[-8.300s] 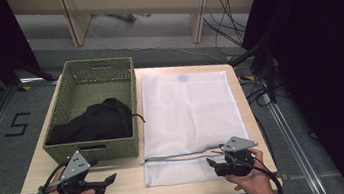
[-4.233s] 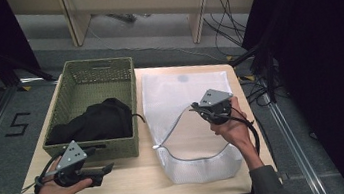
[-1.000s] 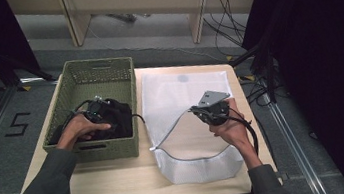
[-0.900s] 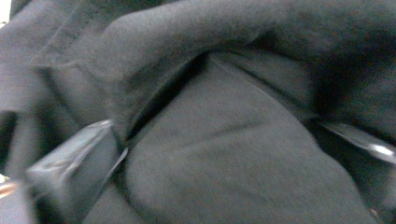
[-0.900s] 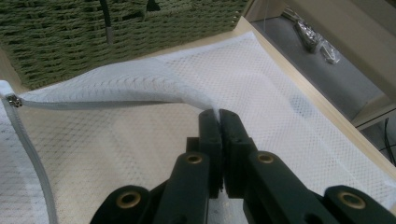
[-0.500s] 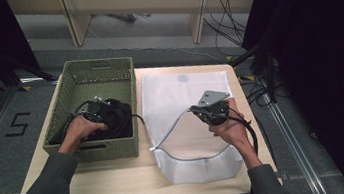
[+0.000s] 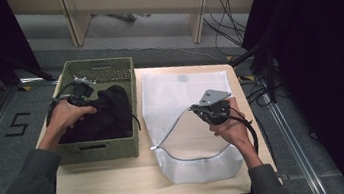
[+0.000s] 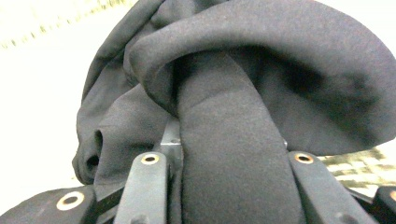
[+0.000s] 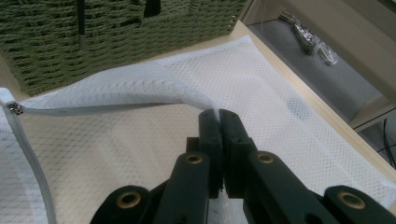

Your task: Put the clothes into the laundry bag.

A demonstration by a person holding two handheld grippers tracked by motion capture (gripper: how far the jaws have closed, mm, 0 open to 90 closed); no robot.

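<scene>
A black garment (image 7: 106, 113) lies bunched in the green woven basket (image 7: 97, 64) on the table's left. My left gripper (image 7: 78, 91) is down in the basket, shut on a thick fold of the black garment (image 8: 233, 93) that runs up between its jaws. To the right lies a white mesh bag (image 7: 179, 88) with its zipper mouth toward the person. My right gripper (image 7: 202, 110) is shut on the bag's upper edge and holds it raised, so the mouth gapes. In the right gripper view the gripper (image 9: 219, 114) pinches the mesh bag's edge (image 9: 140, 88).
The wooden table (image 7: 115, 177) has bare room in front of the basket. The zipper (image 9: 28, 140) curves along the bag's lower lip. The basket's side (image 9: 116, 32) stands close to the bag's left. Cables (image 7: 231, 23) trail on the floor behind the table.
The left hand came from the table's front edge into the basket and closed on the black garment, now drawing it toward the basket's back left. The right gripper keeps the bag's edge raised.
</scene>
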